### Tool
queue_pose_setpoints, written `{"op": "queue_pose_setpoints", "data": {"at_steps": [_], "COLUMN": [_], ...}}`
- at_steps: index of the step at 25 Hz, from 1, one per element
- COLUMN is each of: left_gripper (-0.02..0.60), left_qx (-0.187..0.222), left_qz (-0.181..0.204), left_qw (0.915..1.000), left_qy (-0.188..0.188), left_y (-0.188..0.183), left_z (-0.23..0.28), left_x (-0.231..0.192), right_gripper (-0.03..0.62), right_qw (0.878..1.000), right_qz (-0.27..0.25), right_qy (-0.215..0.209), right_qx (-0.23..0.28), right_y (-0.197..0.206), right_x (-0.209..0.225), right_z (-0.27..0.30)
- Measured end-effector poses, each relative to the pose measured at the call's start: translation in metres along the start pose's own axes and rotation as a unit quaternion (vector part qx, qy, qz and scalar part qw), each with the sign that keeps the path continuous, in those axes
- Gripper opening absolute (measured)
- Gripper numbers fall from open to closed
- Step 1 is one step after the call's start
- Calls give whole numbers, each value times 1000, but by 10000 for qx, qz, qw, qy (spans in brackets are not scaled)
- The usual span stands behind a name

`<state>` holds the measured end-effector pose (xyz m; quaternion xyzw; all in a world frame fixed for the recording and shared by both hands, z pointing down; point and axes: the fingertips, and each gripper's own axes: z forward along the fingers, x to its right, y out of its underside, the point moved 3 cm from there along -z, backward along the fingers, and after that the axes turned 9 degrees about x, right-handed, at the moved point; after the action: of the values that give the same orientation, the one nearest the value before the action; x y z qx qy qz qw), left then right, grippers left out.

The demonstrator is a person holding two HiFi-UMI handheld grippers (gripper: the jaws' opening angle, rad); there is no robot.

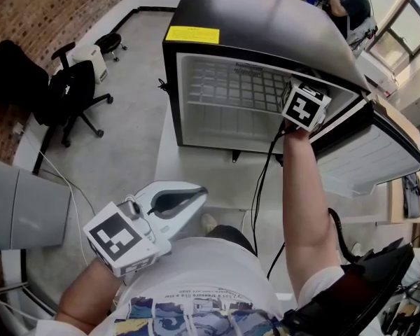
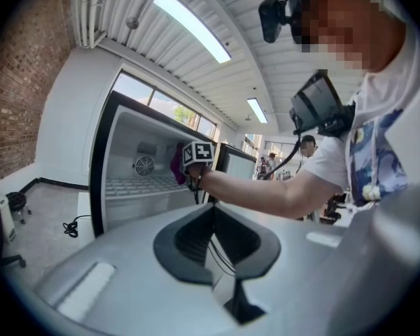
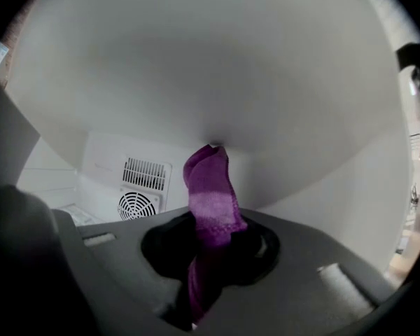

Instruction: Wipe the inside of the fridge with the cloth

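up inside the fridge (image 1: 252, 19) the right gripper (image 3: 211, 238) clamps a purple cloth (image 3: 210, 191) to its ceiling; left gripper (image 2: 215, 219) closed, empty.

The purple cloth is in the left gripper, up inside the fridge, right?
Not the left one. The right gripper holds the purple cloth, up inside the fridge. The right gripper view shows the cloth pinched between that gripper's jaws.

Purple cloth (image 3: 210, 201), tip touching white inner surface of open black fridge (image 1: 266, 37).
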<state>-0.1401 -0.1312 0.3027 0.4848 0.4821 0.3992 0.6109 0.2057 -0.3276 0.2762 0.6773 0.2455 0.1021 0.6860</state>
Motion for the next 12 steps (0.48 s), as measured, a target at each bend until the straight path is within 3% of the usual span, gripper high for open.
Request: {"op": "queue_pose_setpoints", "data": {"at_steps": [7,12], "left_gripper": [6,6], "left_qx": [-47,-6], "left_qz": [29,56], "left_qw": [9997,9990], "left_qy": [220,433], "left_y": [6,9], "left_z": [-9,-14], "left_x": [13,23], "right_gripper": [55,55], "right_qw": [9985,9983], "right_qz": [52,20], "right_qy": [544,563], "right_qx": [94,149], "right_y": [-1,-5], "right_x": [25,31], "right_z": [-32,-49]}}
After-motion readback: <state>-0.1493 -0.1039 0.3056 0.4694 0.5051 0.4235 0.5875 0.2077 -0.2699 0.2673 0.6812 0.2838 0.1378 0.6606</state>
